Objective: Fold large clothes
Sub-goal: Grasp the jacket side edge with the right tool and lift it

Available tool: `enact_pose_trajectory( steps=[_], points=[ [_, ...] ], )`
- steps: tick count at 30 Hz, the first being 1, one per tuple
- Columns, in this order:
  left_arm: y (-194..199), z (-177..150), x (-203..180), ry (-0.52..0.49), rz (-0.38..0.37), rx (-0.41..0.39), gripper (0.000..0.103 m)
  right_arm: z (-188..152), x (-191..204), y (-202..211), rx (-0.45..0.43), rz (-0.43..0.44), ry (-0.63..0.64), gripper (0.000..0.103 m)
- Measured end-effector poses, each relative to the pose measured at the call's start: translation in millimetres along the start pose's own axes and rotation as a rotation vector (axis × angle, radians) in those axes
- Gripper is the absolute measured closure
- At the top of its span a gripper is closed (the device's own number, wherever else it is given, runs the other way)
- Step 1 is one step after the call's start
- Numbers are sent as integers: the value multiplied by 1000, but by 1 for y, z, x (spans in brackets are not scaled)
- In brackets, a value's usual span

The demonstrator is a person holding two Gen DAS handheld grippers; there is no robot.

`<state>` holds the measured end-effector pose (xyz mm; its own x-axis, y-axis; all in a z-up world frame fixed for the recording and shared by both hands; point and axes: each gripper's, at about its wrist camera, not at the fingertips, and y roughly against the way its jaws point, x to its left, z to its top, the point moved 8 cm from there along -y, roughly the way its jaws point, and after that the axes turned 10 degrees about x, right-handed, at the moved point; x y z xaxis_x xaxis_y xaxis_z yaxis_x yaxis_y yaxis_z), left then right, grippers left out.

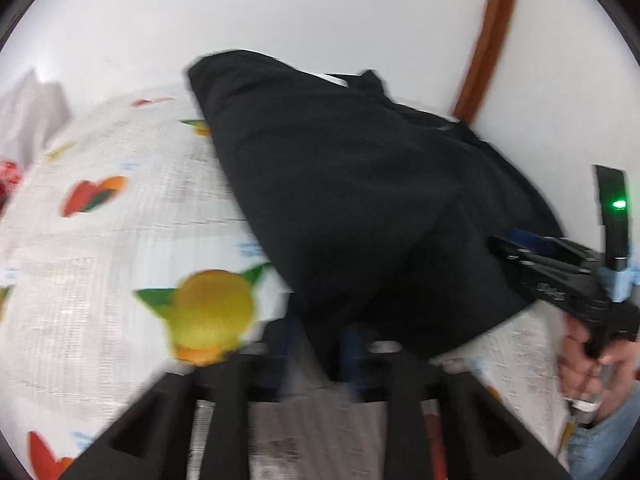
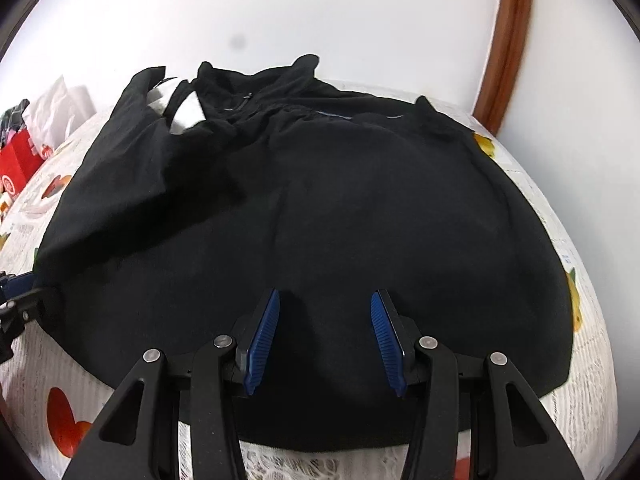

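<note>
Left fingers (image 1: 320,350): pressed nearly together, and in the left wrist view the near corner of the black, soft-knit garment (image 1: 360,200) runs down between them. Picture is blurred there, so read this as a pinch on the hem corner, not a certainty.

Right fingers (image 2: 325,340): spread, blue ribbed pads (image 2: 262,340) standing apart over the near hem. Black cloth lies under and between the pads, but they do not press on it. Nothing is held on this side.

Garment: a large dark top, spread mostly flat on the white table covering printed with fruit and red hearts (image 2: 40,360). The collar end with a short zip lies at the far side by the white wall (image 2: 280,20); the near hem is toward you. At the far left, cloth is doubled over the body, so one side looks already folded in. From the left wrist view, your right hand (image 1: 592,360) on its gripper handle sits at the garment's right edge.

Step in hand, as judged: taking hold of the bottom hem with both grippers, ready to carry it toward the collar. One corner appears secured; the other is not.

Next move calls for: lower your right fingers onto the hem and close on a single clean edge. Check both layers are caught on each side. Then lift both corners evenly, or the fold will skew. Watch the loose doubled cloth at far left; it could drag open.

Red carton and white paper (image 2: 24,160) at the far left stay clear of the work.
</note>
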<state>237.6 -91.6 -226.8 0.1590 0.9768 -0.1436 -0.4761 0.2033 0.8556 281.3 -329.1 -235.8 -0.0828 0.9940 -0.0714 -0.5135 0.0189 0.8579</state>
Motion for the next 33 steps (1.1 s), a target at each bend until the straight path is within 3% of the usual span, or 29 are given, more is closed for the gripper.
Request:
enact_pose_trajectory(
  steps=[3, 12, 18, 23, 26, 28, 33],
  points=[
    [-1, -1, 8, 25, -41, 9, 93, 2, 4, -1, 6, 16, 10, 54],
    [23, -14, 56, 92, 8, -13, 96, 9, 57, -2, 3, 70, 87, 54],
    [39, -31, 101, 163, 18, 2, 95, 16, 110, -2, 6, 157, 151, 54],
    [44, -40, 107, 149, -4, 38, 90, 18, 127, 14, 15, 254, 180, 54],
    [51, -42, 101, 124, -30, 26, 75, 28, 127, 33, -43, 273, 197, 44],
    [51, -37, 95, 112, -57, 10, 44, 35, 134, 44, -62, 319, 200, 33],
    [43, -25, 74, 89, -88, -6, 35, 59, 154, 51, -85, 380, 201, 28]
  ],
)
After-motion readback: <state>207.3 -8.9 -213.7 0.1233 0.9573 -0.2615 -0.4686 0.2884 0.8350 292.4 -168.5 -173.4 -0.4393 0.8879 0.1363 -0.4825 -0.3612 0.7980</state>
